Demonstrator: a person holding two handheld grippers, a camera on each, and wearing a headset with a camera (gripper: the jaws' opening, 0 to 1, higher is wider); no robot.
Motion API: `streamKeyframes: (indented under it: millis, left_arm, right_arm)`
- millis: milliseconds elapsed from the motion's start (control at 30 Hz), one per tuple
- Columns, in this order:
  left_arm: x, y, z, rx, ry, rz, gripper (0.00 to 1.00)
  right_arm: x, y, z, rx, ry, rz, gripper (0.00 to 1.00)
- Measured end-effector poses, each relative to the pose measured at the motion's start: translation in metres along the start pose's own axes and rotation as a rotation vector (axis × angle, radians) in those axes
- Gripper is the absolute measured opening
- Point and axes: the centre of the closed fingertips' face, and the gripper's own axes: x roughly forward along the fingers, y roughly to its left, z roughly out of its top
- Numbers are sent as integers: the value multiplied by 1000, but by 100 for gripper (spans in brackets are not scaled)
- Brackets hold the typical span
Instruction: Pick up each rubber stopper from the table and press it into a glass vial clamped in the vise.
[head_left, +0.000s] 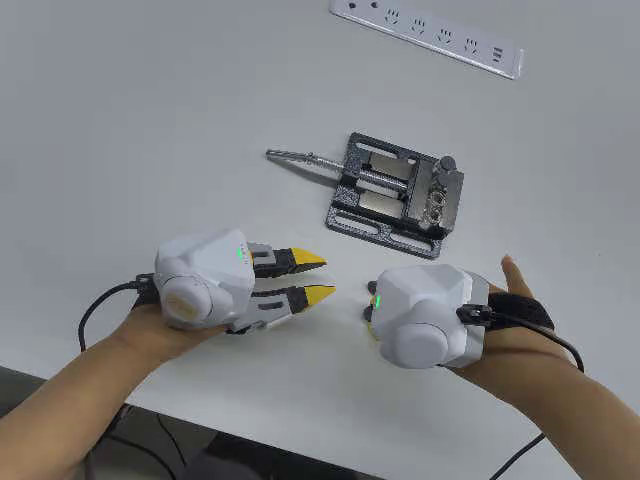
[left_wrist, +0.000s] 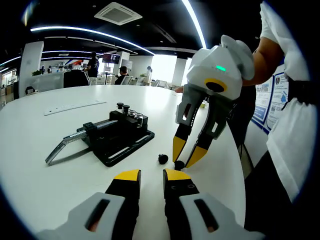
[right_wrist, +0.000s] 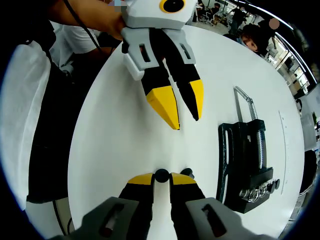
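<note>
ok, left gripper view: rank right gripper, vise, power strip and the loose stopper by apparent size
1-2. right gripper and vise: they look about alike, and the gripper is nearer the camera, so unranked.
3. power strip.
4. loose stopper, smallest.

The head view looks steeply down from above the table (head_left: 150, 120). The left gripper view sits low, facing the right gripper (left_wrist: 186, 161) just beyond its jaws; the right gripper view tilts down, close over the rubber stopper (right_wrist: 161, 175) between its tips (all three share the vise (head_left: 395, 195)).
</note>
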Motion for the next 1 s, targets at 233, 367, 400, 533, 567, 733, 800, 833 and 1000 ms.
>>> streamKeyframes:
  millis: [233, 367, 400, 533, 567, 733, 800, 833, 1000]
  left_arm:
    - [0, -2, 1, 1, -3, -1, 14]
    - [0, -3, 1, 1, -4, 0, 14]
    - [0, -3, 1, 1, -5, 0, 14]
    - [0, -3, 0, 0, -4, 3, 14]
    - [-1, -3, 0, 0, -4, 4, 14]
    - [0, -2, 0, -1, -5, 7, 14]
    - [0, -2, 0, -3, -6, 8, 14]
    - [0, -3, 0, -4, -7, 8, 14]
    - [1, -2, 0, -5, -9, 10, 14]
  right_arm:
    - [0, 0, -2, 1, 10, -1, 12]
    - [-1, 1, -5, -8, 29, -3, 11]
    - [-1, 1, -5, -14, 28, -3, 11]
    - [-2, 1, -3, -12, 16, -3, 11]
    - [-3, 0, -2, -17, 14, -6, 11]
    - [-2, 0, -3, -27, 20, 0, 11]
    - [-2, 1, -4, -33, 31, 6, 11]
    - [-2, 1, -4, -36, 36, 7, 11]
    - [0, 2, -7, -47, 54, 14, 11]
